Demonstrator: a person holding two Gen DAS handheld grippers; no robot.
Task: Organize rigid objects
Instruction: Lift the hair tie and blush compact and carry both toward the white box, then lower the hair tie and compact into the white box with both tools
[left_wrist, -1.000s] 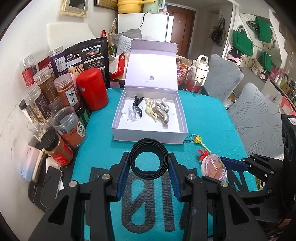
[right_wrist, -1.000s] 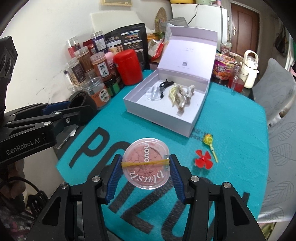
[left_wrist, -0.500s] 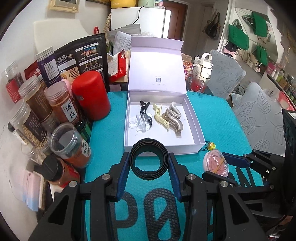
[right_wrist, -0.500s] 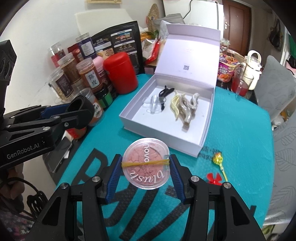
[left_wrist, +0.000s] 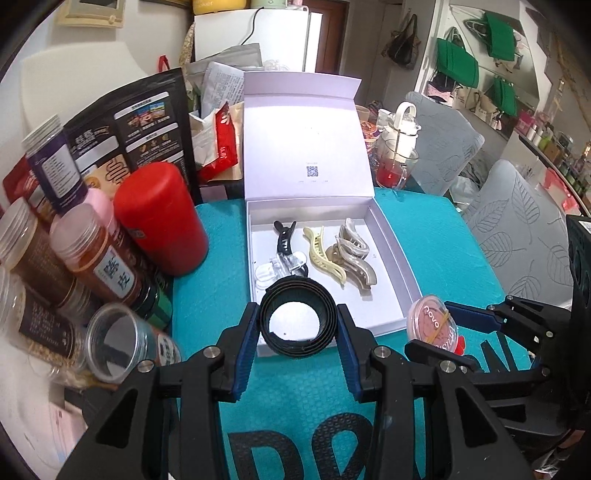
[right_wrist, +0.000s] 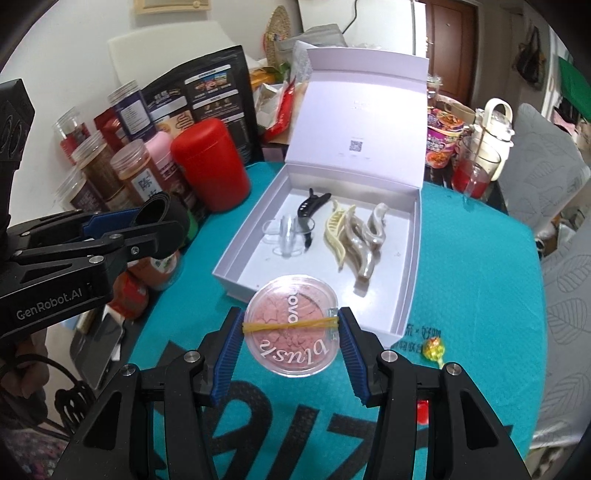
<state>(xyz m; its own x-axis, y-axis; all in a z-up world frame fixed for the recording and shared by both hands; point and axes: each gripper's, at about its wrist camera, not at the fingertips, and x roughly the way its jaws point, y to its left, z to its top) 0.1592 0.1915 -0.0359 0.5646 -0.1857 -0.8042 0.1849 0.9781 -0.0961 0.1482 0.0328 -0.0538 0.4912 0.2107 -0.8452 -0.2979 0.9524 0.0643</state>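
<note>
So the black coiled belt (left_wrist: 298, 318) is pinched between the blue pads of the left gripper (left_wrist: 298, 325), jaws closed narrow on its sides, and it's hanging right over the near left corner of the open white gift box (left_wrist: 400, 273). Through the coil's hole you can see the white box floor. The right gripper (right_wrist: 291, 332) has its jaws clamped on a round clear blush compact (right_wrist: 292, 328) with pink powder and a yellow rubber band (right_wrist: 290, 325) across the lid, held just over the box's near edge, more toward the right side of it. Inside the box: a black hair clip (left_wrist: 284, 236), a clear claw clip (left_wrist: 277, 267) touching it, then a cream claw clip (left_wrist: 325, 254) and a pearly grey one (left_wrist: 354, 254) lying tangled together toward the right. The lid stands upright at the far side with a small QR code (left_wrist: 313, 171) on it. Box sits on a teal mat (left_wrist: 443, 229) with big black letters. Left of it there's a red canister (left_wrist: 159, 218), a bunch of spice jars (left_wrist: 96, 254) and a black snack pouch (left_wrist: 136, 125) behind those. Near right of the box on the mat, a yellow-wrapped lollipop (right_wrist: 433, 348). Far right there's a glass with red liquid (right_wrist: 474, 173) and a white kettle (right_wrist: 496, 125).
</note>
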